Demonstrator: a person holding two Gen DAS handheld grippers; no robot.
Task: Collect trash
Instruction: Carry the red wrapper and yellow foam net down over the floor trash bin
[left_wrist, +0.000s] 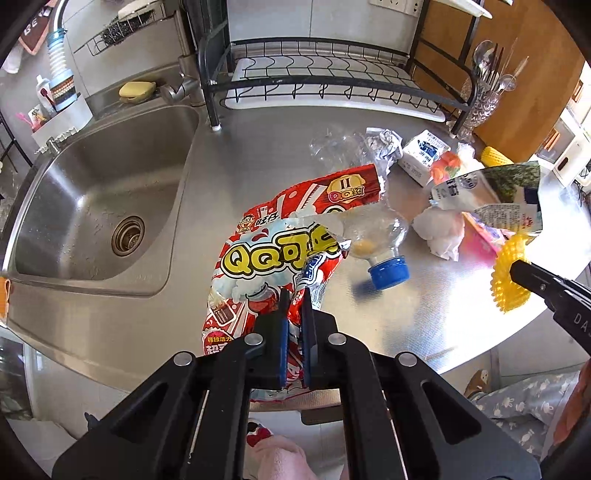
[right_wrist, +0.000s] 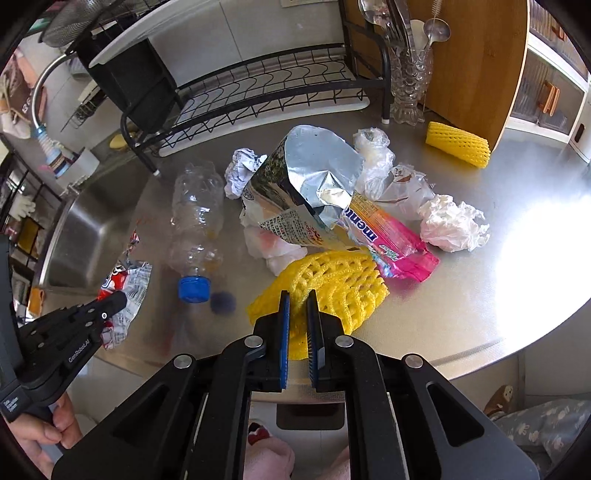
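Left tongs (left_wrist: 294, 295) clamp red wrapper (left_wrist: 273, 236) | right tongs (right_wrist: 298, 299) clamp yellow net (right_wrist: 332, 284)

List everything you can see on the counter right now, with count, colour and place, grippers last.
Snack bag: 1, red and white, near counter edge beside the sink, held.
Foam net: 1, yellow, front of the pile, held.
Foam sleeve: 1, yellow, far right by the wooden board.
Plastic bottle: 1, clear with blue cap, lying left of the pile.
Foil pouch: 1, silver inside, centre of pile.
Candy wrapper: 1, pink, under the pouch.
Crumpled tissue: 1, white, right of pile.
Small carton: 1, white, behind pile.
Dish rack: 1, black, back of counter.
Sink: 1, steel, left.
Left gripper: shut on snack bag.
Right gripper: shut on foam net.
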